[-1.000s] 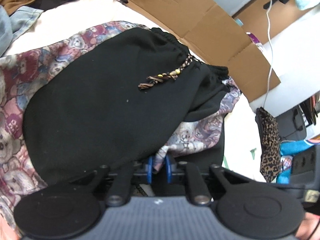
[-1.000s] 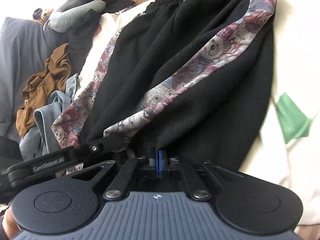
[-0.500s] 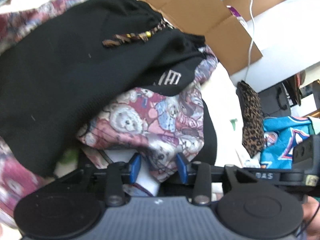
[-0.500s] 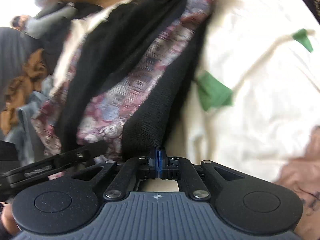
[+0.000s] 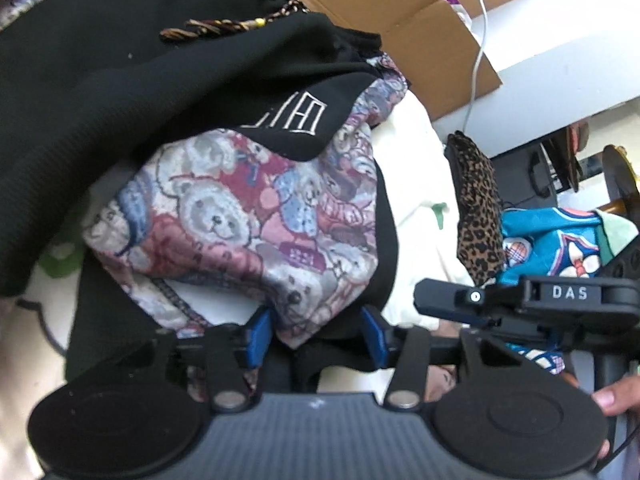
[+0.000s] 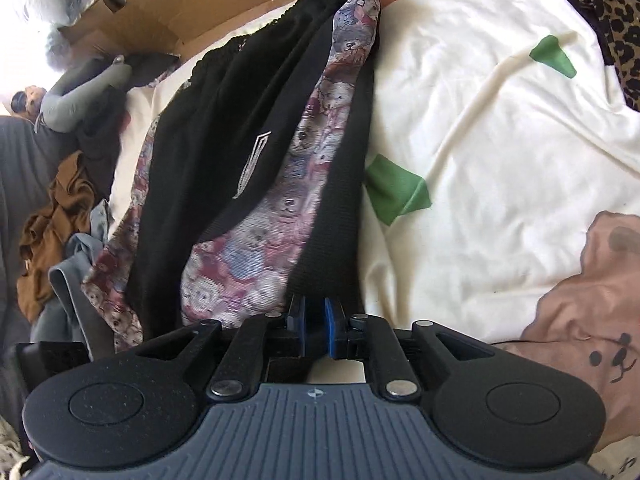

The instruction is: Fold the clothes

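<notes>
Right wrist: ribbed black garment (image 6: 224, 128)

The garment (image 5: 120, 92) is showing matt black ribbed knit and woven teddy-bear tapestry cloth, lying by smooth brown cardboard (image 5: 408, 24) and wrinkled cream sheet (image 6: 500, 160).

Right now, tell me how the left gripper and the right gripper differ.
The left gripper stands wide open, its blue pads far apart, with the bear-print panel of the black garment sagging loosely between them. The right gripper shows only a narrow gap, with the garment's black edge running down into it; whether it pinches the cloth, I cannot tell. Both share blue pads and sit at the same garment's near edge.
</notes>
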Demonstrator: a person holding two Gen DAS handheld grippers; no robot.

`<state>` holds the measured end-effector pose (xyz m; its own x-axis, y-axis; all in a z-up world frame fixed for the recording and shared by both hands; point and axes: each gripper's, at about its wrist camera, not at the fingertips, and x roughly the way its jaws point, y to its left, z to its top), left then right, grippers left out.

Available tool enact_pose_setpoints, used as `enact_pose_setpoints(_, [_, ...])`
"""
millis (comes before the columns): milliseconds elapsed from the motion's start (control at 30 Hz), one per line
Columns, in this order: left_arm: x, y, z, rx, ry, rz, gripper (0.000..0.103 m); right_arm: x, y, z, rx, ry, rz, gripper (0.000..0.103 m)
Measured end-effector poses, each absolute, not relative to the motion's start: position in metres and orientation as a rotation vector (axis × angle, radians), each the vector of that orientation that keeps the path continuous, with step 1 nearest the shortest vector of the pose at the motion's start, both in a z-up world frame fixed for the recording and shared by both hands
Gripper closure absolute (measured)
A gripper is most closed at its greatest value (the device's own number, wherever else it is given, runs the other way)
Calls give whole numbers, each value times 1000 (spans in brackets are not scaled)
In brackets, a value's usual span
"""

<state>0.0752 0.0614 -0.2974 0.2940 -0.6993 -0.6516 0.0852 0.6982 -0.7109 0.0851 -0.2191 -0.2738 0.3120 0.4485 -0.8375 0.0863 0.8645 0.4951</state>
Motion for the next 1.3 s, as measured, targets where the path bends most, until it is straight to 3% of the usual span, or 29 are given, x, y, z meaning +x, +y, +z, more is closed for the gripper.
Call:
enact_pose_setpoints(100, [77,60,-297,-654,1168,-595,93,86,-217,-272,523,1244,255,93])
enact_pose_setpoints(167, [78,59,-297,-672,1169,-611,95,85,-219,-270,555,1238,265,84])
enact_pose_setpoints(233, [78,60,-295,-692,1171,-632,96,84,-219,-270,606,1231,277,51])
enact_pose_setpoints(267, [78,62,-292,-703,1172,-644,96,83,-219,-270,635,1227,286,50])
enact_pose_setpoints(900, [71,62,-283,-855,1182,-755,103,75,-215,-322,1039,1322,225,50])
enact_pose_setpoints(967, [72,61,-284,-865,1187,-765,103,74,-216,-325,1069,1318,227,52])
enact_pose_setpoints(1033, [72,62,-286,-886,1188,-770,103,73,-218,-326,1101,1311,229,64])
enact_pose_setpoints(1300, [72,69,-282,-1004,1174,-788,103,63,-225,-326,1223,1256,230,64])
